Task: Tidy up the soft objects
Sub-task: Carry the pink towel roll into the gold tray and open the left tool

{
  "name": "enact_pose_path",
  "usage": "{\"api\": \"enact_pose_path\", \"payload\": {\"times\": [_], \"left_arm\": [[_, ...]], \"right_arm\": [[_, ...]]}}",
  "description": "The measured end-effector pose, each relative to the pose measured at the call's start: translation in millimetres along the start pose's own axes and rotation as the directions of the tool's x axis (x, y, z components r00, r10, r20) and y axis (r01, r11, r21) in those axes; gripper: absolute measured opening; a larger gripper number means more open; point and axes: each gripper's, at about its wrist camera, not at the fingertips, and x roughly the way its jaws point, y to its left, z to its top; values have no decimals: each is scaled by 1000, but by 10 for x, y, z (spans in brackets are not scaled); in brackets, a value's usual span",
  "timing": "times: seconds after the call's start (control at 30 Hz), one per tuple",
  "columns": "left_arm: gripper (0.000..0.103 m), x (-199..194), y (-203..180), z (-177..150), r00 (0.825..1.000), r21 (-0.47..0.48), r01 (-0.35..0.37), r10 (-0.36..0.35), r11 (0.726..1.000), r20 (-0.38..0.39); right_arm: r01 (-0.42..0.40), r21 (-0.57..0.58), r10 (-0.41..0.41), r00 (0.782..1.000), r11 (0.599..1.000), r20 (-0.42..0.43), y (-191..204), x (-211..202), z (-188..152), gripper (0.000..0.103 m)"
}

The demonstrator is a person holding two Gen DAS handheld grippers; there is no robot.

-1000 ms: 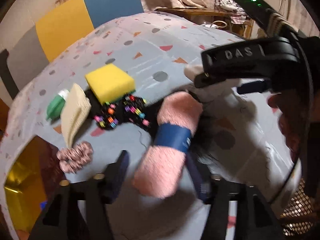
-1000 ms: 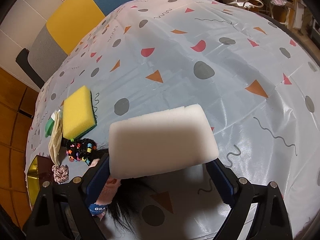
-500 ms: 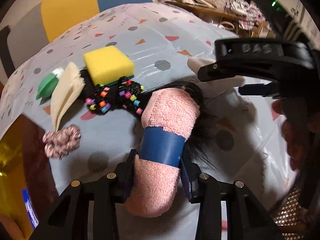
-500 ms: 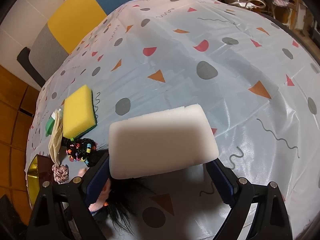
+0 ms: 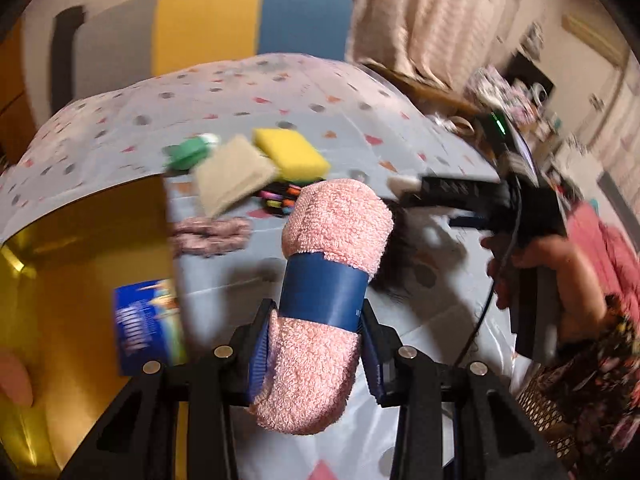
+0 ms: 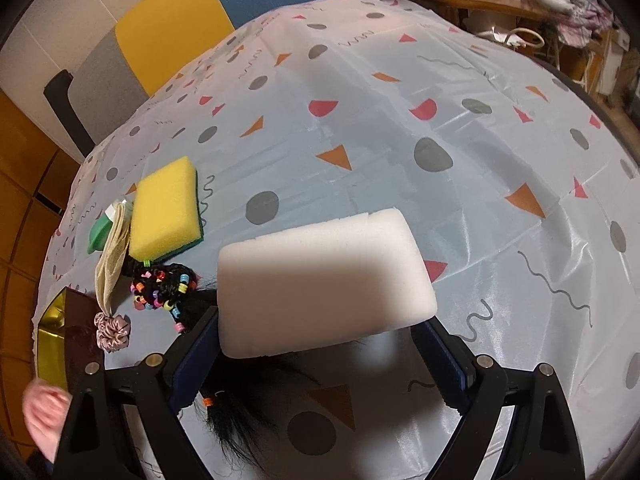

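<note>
Left wrist shows the left tool [image 5: 314, 346] clamping a pink towel roll [image 5: 324, 292]; right tool [image 6: 318, 354] grips a white sponge [image 6: 324, 276].

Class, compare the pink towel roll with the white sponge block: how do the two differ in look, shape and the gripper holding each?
The pink towel roll is fluffy, cylindrical and banded in blue; the white sponge block is smooth, rectangular and bare. The roll is clamped by the left gripper, the block by the right gripper. The block spreads its gripper wider. Both are held off the tablecloth.
</note>
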Motion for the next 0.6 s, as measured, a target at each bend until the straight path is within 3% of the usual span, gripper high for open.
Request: {"api": "enact_pose_path", "payload": {"times": [0.13, 0.23, 0.43, 0.6], "left_arm": [[40, -282, 407, 17, 996, -95, -38, 46, 995, 78], [40, -325, 747, 47, 989, -148, -105, 118, 983, 86], [40, -196, 1565, 7, 964, -281, -254, 265, 925, 1], [40, 35, 2197, -61, 938, -384, -346, 326, 856, -118]], "right_arm": [[-22, -10, 22, 999, 1000, 23, 90, -27, -42, 93], [-33, -42, 35, 998, 999, 43, 183, -54, -70, 93], [-27, -113, 38, 994, 993, 100, 322, -130, -89, 93], [-17, -140, 36, 990, 990, 135, 364, -173, -91, 93]]}}
